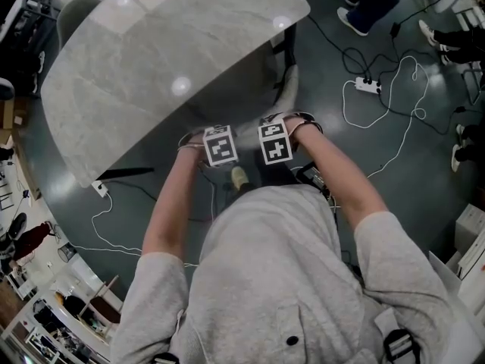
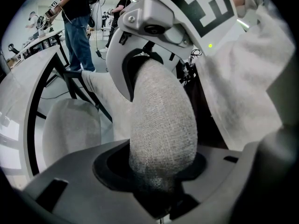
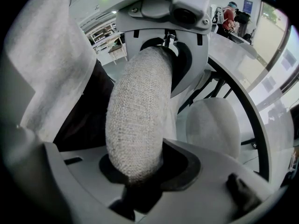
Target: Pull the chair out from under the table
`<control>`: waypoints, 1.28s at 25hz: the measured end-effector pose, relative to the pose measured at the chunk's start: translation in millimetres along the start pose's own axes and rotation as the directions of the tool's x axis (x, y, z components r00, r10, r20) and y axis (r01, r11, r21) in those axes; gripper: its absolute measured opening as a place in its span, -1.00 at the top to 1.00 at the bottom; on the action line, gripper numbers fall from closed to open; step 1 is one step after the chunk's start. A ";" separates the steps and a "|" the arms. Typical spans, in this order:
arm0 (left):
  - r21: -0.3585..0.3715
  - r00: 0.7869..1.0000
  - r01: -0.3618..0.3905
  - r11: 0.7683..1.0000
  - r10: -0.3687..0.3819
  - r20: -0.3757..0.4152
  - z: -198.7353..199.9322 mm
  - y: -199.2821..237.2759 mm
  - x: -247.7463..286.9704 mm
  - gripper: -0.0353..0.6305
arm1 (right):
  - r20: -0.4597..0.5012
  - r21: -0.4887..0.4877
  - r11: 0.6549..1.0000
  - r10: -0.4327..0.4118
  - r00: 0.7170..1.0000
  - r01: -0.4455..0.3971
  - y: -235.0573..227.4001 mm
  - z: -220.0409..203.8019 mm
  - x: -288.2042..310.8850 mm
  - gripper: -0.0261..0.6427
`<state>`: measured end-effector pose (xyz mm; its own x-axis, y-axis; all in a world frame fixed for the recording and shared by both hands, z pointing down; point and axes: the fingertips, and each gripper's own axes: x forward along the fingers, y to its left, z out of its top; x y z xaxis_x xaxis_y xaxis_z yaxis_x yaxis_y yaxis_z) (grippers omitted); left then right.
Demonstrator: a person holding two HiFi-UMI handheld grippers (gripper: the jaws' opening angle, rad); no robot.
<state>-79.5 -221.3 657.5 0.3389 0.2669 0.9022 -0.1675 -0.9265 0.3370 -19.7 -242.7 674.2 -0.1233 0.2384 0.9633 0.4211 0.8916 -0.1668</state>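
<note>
The chair point(image 1: 289, 88) is light grey fabric and stands partly under the marble table point(image 1: 151, 67), its curved backrest rim toward me. My left gripper point(image 1: 218, 138) and right gripper point(image 1: 274, 135) sit side by side on that rim, pointing steeply down. In the left gripper view the padded backrest point(image 2: 161, 120) runs between the jaws of the left gripper point(image 2: 161, 190), which is shut on it, and the right gripper point(image 2: 154, 27) clamps further along. In the right gripper view the right gripper point(image 3: 135, 181) grips the backrest point(image 3: 135, 120) the same way. The grey seat point(image 3: 215, 125) shows below.
A power strip point(image 1: 368, 85) and looping white cables lie on the dark floor to the right. Another grey chair point(image 1: 76, 14) stands at the table's far left. People's feet are at the top right, and clutter lines the left edge.
</note>
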 end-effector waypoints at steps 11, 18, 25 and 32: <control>0.040 0.999 0.006 0.999 -0.008 0.042 8.0 -26.1 7.6 0.25 | -0.001 0.026 1.000 0.007 1.000 -0.007 28.0 5.4 6.1 0.53; 0.045 1.000 0.019 0.999 -0.020 0.009 -1.3 -44.6 15.2 0.25 | 0.003 0.050 0.999 0.004 1.000 -0.004 46.9 10.5 11.3 0.53; 0.074 1.000 0.028 0.997 -0.028 0.004 -6.6 -64.1 19.5 0.25 | 0.005 0.080 0.997 -0.004 1.000 0.003 66.4 19.4 15.5 0.53; 0.098 0.999 0.030 0.995 -0.028 -0.015 -17.5 -80.0 23.0 0.26 | 0.005 0.115 0.993 -0.010 1.000 0.009 82.8 29.4 20.6 0.53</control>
<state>-74.5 -136.4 655.9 0.3300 0.2969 0.8961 -0.0660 -0.9397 0.3356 -13.9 -152.6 674.1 -0.1317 0.2313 0.9639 0.3138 0.9321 -0.1808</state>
